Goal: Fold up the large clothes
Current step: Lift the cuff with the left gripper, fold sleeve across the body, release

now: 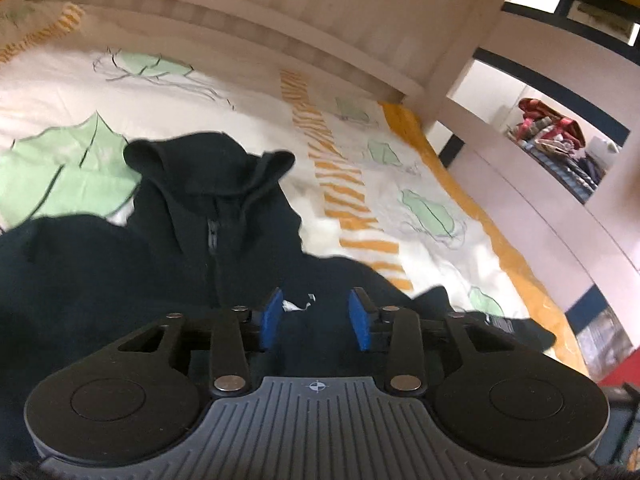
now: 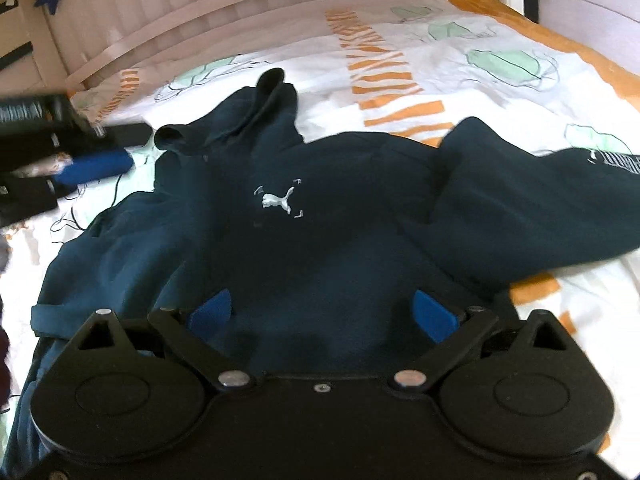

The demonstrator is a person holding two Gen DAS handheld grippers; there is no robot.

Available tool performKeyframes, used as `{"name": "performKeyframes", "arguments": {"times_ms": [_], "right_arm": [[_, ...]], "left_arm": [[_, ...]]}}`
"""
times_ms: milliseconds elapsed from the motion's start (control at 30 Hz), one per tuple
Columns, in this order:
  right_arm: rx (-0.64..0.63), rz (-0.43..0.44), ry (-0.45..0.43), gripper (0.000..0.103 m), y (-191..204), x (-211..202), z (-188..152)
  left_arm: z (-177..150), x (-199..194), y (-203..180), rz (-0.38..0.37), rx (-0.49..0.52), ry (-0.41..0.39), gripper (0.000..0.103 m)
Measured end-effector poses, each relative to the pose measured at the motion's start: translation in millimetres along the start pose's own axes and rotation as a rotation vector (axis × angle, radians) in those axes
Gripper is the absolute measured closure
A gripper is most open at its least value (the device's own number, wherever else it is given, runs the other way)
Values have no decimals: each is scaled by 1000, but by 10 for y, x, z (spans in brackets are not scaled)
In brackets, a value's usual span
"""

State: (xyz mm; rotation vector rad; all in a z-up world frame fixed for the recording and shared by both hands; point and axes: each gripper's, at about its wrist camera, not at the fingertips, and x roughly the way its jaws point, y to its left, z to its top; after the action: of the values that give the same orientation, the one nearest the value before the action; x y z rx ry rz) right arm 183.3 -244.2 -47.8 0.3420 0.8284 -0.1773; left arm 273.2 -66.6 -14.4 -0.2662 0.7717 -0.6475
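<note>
- A dark hoodie (image 2: pixel 320 208) lies chest-up on a bed (image 2: pixel 500 92), spread across a white cover printed with green leaves and orange stripes; the flat bed gives room to fold a large garment.
- The hood (image 2: pixel 256 116) points toward the slatted headboard (image 2: pixel 240 12). A small white logo (image 2: pixel 278 200) faces up mid-chest, so the front is upward.
- One sleeve (image 2: pixel 540 200) lies out to the right in the right wrist view, lettering near its cuff. It is bent and partly over the body, probably a fold begun or not yet neatened.
- The left gripper (image 1: pixel 316 316) hangs over the chest, its blue pads partly apart. Nothing is pinched between them; cloth shows behind the gap.
- The right gripper (image 2: pixel 322 312) hovers above the lower body, its jaws spread wide and empty, likely ready to take a hem or side.
- In the zip area (image 1: pixel 212 236) the hoodie looks closed, which keeps the front together while folding.
- Blur makes fine creases hard to read.
</note>
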Motion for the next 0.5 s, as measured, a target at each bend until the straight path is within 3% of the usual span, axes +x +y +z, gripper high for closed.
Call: {"name": "performKeyframes", "arguments": {"times_ms": [67,167,300,500], "right_arm": [[7,-3,4,5,-24,2,-12],[13,-8,8,4,-52,12,-30],[11,-1,0,4,-51,-9,-34],[39,50,-4,4,-8,44,0]], "left_arm": [[-47,-142,-5,-24,16,-15,56],[-115,-367,-8,20,72,-52,52],[-107,-542,145,161,105,-79,50],[-202,-717,782,431,67,-70,50]]}}
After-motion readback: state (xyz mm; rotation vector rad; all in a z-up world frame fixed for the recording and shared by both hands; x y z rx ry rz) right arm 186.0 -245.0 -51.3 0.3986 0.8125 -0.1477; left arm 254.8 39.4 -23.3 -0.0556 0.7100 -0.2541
